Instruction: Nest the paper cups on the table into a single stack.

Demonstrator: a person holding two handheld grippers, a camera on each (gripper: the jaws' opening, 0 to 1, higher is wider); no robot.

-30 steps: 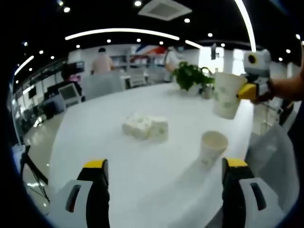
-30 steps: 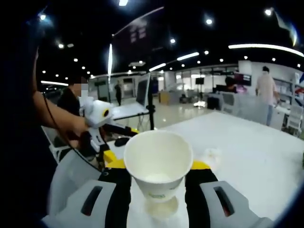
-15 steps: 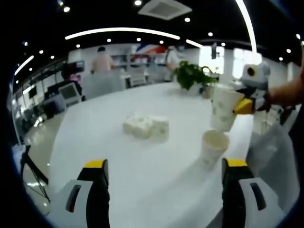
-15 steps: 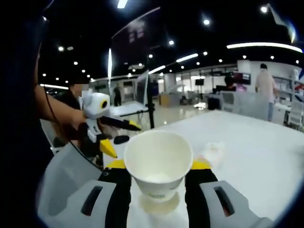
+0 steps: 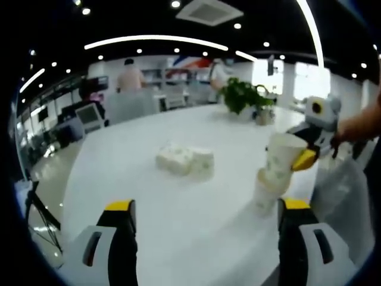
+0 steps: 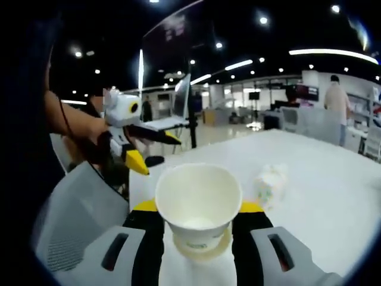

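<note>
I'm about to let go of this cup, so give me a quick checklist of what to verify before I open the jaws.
1. Held cup gripped by right gripper: ok, jaws shut on both sides.
2. Held cup lined up over the cup on the table: ok, its rim rings the held cup's base.
3. Held cup fully seated: cannot tell, it looks partly in and tilted.
4. Left gripper out of the way: ok, open, holding nothing.
5. Lying cups apart from the stack: ok.
</note>
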